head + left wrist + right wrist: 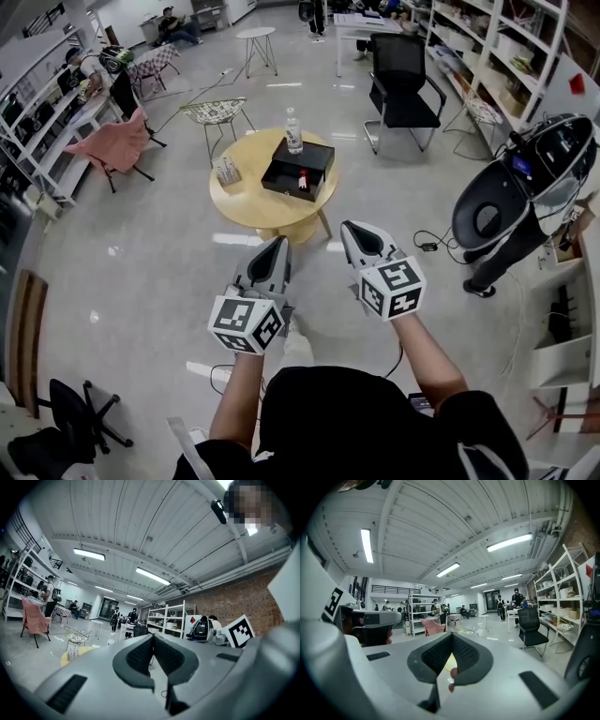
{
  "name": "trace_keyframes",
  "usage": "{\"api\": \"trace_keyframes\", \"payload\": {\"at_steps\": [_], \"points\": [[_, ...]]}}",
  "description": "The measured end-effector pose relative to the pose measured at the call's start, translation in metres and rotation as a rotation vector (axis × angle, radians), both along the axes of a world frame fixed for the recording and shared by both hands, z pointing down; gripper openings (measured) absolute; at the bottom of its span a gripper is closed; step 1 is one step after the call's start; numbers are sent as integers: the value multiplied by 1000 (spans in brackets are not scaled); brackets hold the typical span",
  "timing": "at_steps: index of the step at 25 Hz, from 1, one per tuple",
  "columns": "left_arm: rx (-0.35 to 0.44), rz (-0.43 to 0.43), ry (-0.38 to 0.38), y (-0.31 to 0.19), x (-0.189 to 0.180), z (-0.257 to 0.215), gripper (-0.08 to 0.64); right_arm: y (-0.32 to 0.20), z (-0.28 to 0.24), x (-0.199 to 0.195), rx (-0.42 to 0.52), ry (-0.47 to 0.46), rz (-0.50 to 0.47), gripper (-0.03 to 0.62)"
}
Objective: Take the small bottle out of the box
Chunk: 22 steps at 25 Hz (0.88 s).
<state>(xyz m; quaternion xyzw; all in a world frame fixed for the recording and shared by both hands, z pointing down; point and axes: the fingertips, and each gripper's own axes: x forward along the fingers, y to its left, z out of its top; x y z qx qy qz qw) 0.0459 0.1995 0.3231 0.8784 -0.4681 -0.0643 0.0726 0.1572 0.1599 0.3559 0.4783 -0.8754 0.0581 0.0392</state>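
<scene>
In the head view a black open box [298, 167] lies on a round yellow table [246, 202] some way ahead of me. Inside the box stands a small bottle [303, 180] with a red cap. A taller clear bottle [293, 131] stands at the box's far edge. My left gripper [278, 243] and right gripper [353, 229] are held side by side above the floor, short of the table and pointing towards it. Both are shut and empty. The left gripper [153, 637] and right gripper [451, 635] show their pads meeting at the tips in their own views.
A small rack [226, 172] sits on the table's left side. Around the table stand a wire chair [216, 113], a black office chair [403, 86] and a pink-draped chair [111, 145]. A person with a large black device [525, 183] stands at the right by shelves; a cable [427, 246] lies on the floor.
</scene>
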Motion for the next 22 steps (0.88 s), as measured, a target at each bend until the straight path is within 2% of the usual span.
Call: {"api": "trace_keyframes", "payload": {"at_steps": [13, 22], "points": [[-46, -2, 8, -123, -57, 5, 11, -120, 7, -54, -51, 18, 9, 2], [-80, 63, 11, -203, -89, 11, 11, -198, 14, -90, -81, 31, 52, 2]]}}
